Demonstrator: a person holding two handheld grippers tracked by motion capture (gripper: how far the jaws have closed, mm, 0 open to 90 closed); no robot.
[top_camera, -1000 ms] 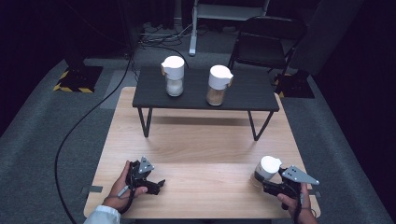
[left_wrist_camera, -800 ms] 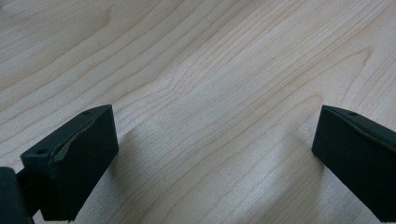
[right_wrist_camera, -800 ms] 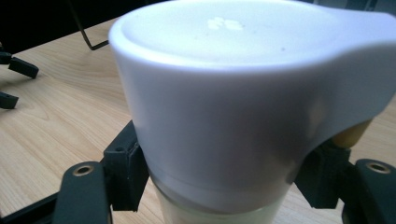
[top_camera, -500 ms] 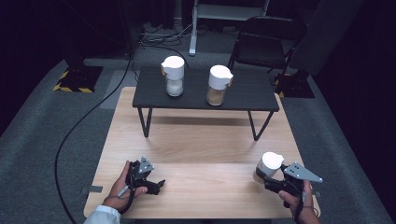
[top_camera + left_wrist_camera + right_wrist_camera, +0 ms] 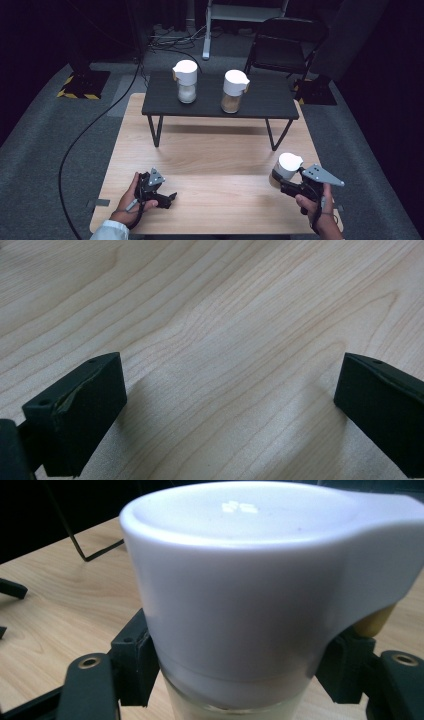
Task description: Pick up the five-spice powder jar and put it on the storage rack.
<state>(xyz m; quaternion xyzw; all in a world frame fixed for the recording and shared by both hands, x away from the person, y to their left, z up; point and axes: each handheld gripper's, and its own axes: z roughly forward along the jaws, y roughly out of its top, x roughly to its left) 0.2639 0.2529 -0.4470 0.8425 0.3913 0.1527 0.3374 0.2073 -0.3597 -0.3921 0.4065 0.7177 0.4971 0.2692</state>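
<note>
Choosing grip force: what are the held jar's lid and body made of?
Jar lid: smooth matte white plastic by its look, soft highlights, moulded spout. Body: clear, probably glass, pale contents showing through; clear plastic is possible. Right gripper is shut on it.

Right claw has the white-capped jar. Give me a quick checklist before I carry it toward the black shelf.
1. Right claw shut on white-capped jar, below its cap: ok.
2. Jar upright: ok.
3. Jar clear of the wooden table: cannot tell.
4. Left claw open, holding nothing, parked over the wood: ok.
5. Free space on black shelf right of brown-filled jar: ok.
</note>
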